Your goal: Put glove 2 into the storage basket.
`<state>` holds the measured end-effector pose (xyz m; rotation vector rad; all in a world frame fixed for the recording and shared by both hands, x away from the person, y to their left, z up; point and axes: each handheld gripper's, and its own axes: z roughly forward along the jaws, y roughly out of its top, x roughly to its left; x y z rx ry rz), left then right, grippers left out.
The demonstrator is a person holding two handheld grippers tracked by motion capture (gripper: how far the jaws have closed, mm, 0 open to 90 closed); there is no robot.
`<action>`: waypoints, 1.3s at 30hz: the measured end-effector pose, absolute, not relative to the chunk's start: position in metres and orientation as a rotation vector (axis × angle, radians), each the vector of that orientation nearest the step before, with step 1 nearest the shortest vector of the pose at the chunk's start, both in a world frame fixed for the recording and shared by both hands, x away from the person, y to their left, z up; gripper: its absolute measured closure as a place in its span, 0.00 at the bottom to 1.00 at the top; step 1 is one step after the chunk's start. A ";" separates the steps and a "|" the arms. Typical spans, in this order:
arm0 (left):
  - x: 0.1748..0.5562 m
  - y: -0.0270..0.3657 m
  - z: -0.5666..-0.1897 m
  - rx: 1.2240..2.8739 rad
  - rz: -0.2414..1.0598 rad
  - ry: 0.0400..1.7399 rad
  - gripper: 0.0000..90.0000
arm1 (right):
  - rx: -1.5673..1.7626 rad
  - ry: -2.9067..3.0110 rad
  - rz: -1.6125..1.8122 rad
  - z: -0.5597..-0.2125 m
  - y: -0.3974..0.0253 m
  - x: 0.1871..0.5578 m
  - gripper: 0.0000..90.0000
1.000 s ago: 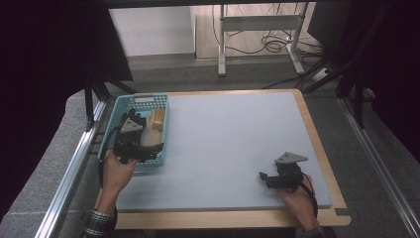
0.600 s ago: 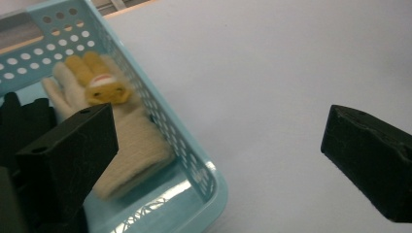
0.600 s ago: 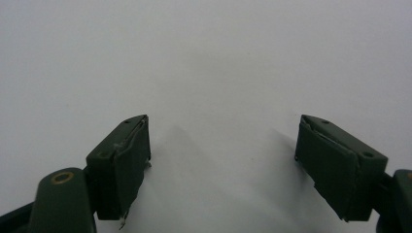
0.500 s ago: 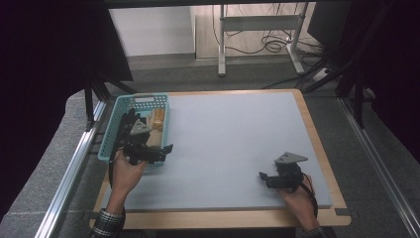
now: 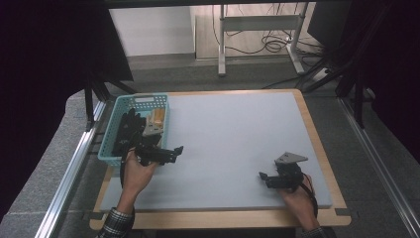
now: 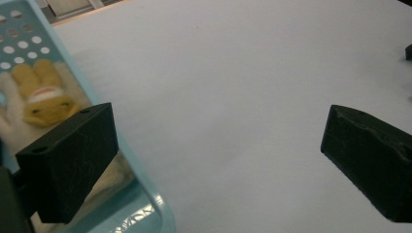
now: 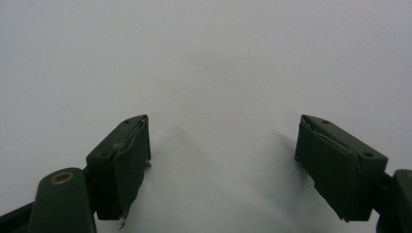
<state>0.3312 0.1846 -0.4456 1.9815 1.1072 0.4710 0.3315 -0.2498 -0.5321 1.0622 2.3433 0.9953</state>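
Two claws: both are in my sight, both empty.
Basket (image 5: 110,154): I see the teal plastic basket at the bench's left edge, near the far corner; its perforated wall and rim show in the left gripper view (image 6: 141,184).
Basket contents: I make out a yellow-and-white soft toy (image 6: 41,99) lying inside, and in the high view a tan item (image 5: 157,118) and something black (image 5: 126,131) that I cannot identify.
Left claw (image 5: 171,151): jaws spread wide, gripping nothing; I hold it at the basket's near right corner, one jaw over the rim, the other out over bare bench (image 6: 228,116).
Right claw (image 5: 265,177): jaws wide apart with nothing between them (image 7: 221,160); it sits low over the bench near the front right, well apart from the basket.
Bench (image 5: 233,129): pale grey mat in a wooden frame.
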 end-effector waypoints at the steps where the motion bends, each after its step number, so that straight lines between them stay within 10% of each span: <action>1: 0.332 0.182 -0.446 1.977 0.468 1.102 0.01 | 1.062 2.343 0.995 -0.532 -0.250 0.331 0.22; 39: 0.339 0.110 -0.479 2.032 0.339 0.938 0.00 | 1.062 2.344 0.996 -0.532 -0.250 0.332 0.22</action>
